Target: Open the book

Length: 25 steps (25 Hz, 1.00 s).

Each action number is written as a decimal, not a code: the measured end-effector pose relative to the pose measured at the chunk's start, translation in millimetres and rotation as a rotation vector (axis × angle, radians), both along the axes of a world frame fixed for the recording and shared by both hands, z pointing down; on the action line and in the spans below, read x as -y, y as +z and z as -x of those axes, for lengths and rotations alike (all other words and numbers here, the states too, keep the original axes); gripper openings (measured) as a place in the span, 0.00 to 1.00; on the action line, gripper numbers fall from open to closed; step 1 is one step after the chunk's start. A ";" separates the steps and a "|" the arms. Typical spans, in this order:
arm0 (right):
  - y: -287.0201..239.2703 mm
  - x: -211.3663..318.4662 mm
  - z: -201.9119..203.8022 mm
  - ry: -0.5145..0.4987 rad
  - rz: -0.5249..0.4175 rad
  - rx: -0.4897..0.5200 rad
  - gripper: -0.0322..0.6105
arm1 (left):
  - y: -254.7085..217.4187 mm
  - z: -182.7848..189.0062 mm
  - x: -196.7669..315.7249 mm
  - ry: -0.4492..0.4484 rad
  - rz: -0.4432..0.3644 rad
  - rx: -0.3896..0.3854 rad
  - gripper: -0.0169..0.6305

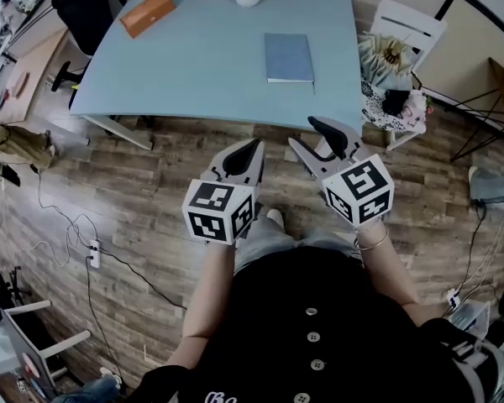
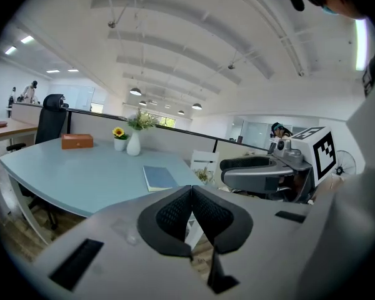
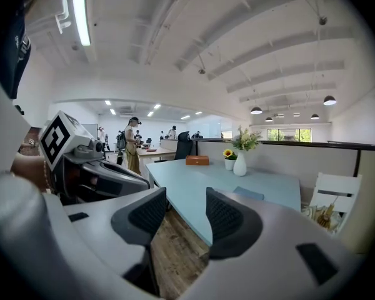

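Holds left gripper [image 1: 249,151] over the wooden floor [image 1: 143,183], short of the pale blue table [image 1: 193,65], jaws pressed together on nothing. Sees book [image 1: 288,57] closed and flat near the table's right front edge. Holds right gripper [image 1: 311,137] alongside, jaws moderately apart, empty.

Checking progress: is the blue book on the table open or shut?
Shut. The book lies flat on the table, cover closed, no pages showing.

You've got a wood-plank floor [image 1: 151,175] and a pale blue table [image 1: 202,65] ahead. White chair [image 1: 412,23] sits beside it, pendant lights [image 3: 330,100] overhead.
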State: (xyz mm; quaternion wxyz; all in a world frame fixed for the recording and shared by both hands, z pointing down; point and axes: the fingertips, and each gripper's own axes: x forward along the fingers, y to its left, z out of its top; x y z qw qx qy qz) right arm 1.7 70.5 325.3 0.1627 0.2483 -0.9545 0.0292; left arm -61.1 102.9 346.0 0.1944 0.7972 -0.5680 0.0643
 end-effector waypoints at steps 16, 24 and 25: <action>20.8 33.3 14.1 0.091 0.054 -0.059 0.36 | 12.9 15.6 36.2 0.112 0.013 -0.051 0.05; 33.9 44.4 24.5 0.076 0.085 -0.075 0.36 | 30.0 30.6 46.7 0.093 0.059 -0.057 0.05; 34.1 47.7 27.0 0.071 0.086 -0.077 0.36 | 31.0 32.5 49.4 0.090 0.063 -0.057 0.05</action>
